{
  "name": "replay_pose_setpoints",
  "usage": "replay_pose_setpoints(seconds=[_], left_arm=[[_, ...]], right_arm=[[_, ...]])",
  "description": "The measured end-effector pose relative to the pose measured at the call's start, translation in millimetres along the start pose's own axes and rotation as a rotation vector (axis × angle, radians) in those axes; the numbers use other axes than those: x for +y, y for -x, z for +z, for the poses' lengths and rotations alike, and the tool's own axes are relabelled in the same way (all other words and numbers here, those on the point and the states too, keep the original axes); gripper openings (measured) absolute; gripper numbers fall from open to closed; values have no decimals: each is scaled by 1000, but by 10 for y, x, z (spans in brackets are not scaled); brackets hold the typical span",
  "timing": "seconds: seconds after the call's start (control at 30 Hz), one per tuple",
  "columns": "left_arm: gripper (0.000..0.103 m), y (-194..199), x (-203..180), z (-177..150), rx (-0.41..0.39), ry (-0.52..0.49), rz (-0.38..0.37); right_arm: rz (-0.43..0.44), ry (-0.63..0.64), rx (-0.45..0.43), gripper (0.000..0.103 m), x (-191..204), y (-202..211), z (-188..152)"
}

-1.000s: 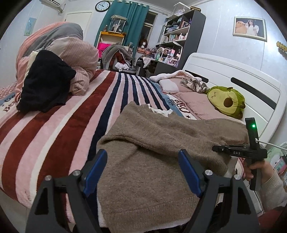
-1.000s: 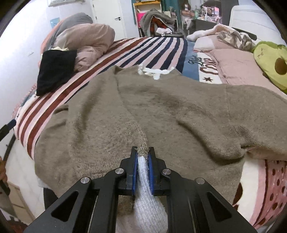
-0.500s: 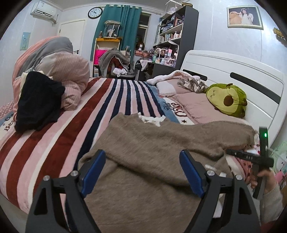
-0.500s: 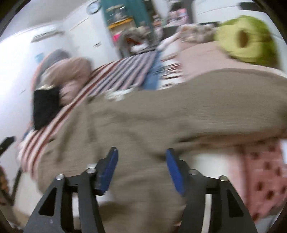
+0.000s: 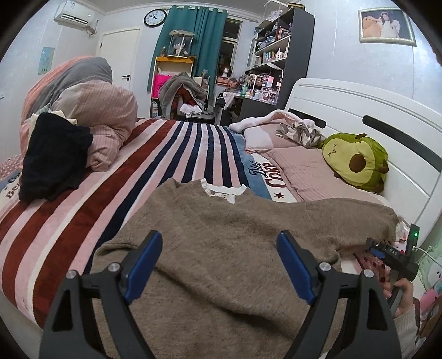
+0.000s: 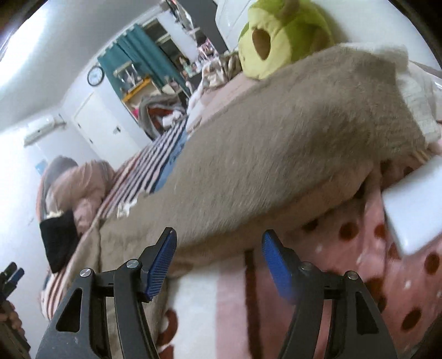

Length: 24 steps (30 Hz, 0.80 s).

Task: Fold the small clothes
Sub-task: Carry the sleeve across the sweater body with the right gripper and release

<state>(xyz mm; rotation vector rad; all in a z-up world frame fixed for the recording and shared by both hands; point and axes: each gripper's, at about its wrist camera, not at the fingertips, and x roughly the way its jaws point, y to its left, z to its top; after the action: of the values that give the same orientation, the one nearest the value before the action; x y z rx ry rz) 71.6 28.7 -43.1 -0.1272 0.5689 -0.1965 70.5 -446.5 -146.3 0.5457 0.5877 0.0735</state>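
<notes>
One brown sweater (image 5: 221, 248) lies spread on the bed, filling the lower centre of the left wrist view; it is a fuzzy taupe knit with a white frilled collar (image 5: 222, 190) at its far edge, and one sleeve (image 5: 356, 221) reaches toward the right of the frame. In the right wrist view, which is tilted and blurred, the same sweater (image 6: 276, 154) runs diagonally from lower left to upper right, its sleeve end showing a white lining. Two grippers are present. The left gripper (image 5: 218, 265) stands over the sweater with its blue pads wide apart, nothing pinched. The right gripper (image 6: 218, 256) is opening, its pads clear of the cloth; only the sweater's edge and a pink dotted sheet (image 6: 359, 262) show between them. A hand (image 5: 400, 292) at lower right of the left wrist view carries that right gripper. Beneath lies one striped blanket (image 5: 110, 193). One black garment (image 5: 52, 160) rests on one heap of pink bedding (image 5: 105, 121) at the left. One avocado plush (image 5: 356, 163) sits at right beside the white headboard (image 5: 373, 116). One wall clock (image 5: 155, 18) hangs at upper centre.
</notes>
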Motion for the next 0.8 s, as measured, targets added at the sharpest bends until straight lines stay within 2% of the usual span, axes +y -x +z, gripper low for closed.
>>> replay_pose_setpoints(seconds=[0.17, 0.27, 0.37, 0.43, 0.47, 0.67, 0.8], left_arm=[[82, -78, -74, 62, -1, -13, 6], [82, -143, -100, 107, 9, -16, 3], [82, -155, -141, 156, 3, -29, -5], [82, -139, -152, 176, -8, -37, -11], [82, -131, -135, 173, -11, -38, -12], [82, -71, -10, 160, -23, -22, -17], [82, 24, 143, 129, -45, -6, -28]], right_arm=[[32, 17, -114, 61, 13, 132, 153], [33, 15, -123, 58, -3, 70, 204], [49, 13, -155, 41, 22, 47, 230], [27, 34, -167, 15, 70, 41, 272], [16, 50, -174, 9, 118, 45, 301], [59, 154, -218, 5, 497, 193, 390], [105, 204, -210, 4, 800, 216, 403]])
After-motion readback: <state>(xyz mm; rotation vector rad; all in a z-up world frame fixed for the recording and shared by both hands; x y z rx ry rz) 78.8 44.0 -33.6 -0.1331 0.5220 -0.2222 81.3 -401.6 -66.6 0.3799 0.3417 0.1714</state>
